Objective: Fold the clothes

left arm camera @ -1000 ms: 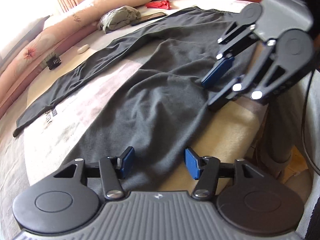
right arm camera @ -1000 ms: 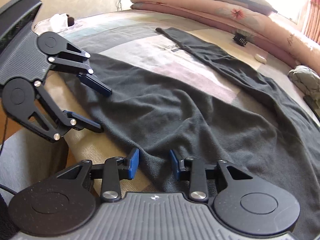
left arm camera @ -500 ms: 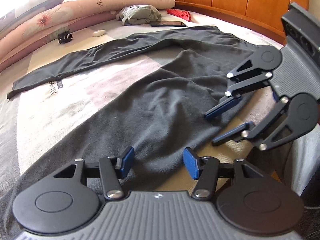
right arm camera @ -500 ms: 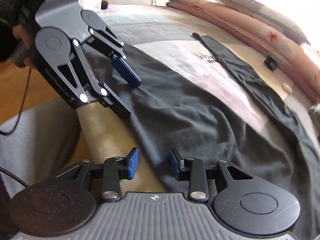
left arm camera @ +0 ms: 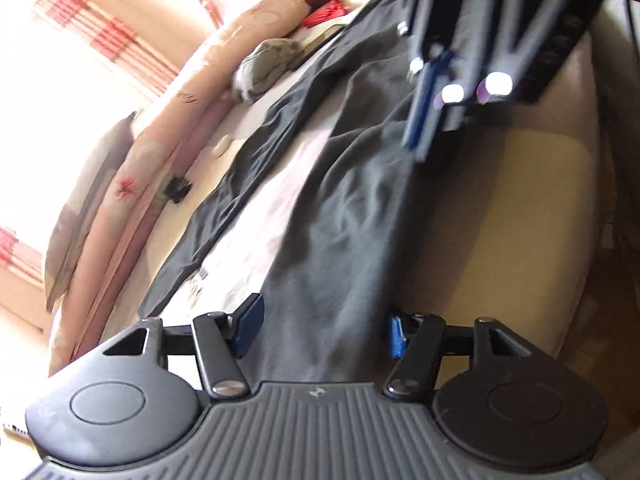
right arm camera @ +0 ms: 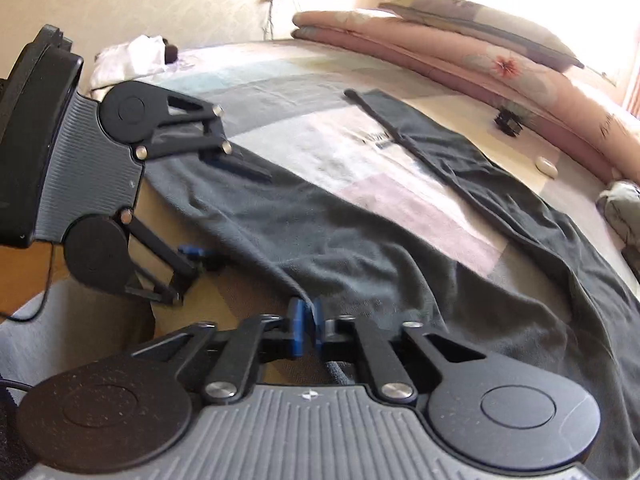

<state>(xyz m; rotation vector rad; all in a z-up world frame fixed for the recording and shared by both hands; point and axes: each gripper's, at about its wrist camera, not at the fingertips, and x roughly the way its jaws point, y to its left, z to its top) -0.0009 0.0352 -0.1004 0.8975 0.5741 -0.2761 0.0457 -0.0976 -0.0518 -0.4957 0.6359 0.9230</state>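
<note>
bed (right arm camera: 280,80) | dark trousers (right arm camera: 360,240) spread flat across frame centre, legs apart | left tongs (left arm camera: 320,330) released, straddling near leg at lower centre | right tongs (right arm camera: 306,326) clenched on trousers' near edge | step, judged: gripping leg; next likely needs left grip before lifting

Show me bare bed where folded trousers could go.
Free: the sheet between the two legs of the trousers, and the bed's far end beyond the cuffs. Crowded: the strip by the quilt, holding a clip, a small white thing and bundled cloth.
</note>
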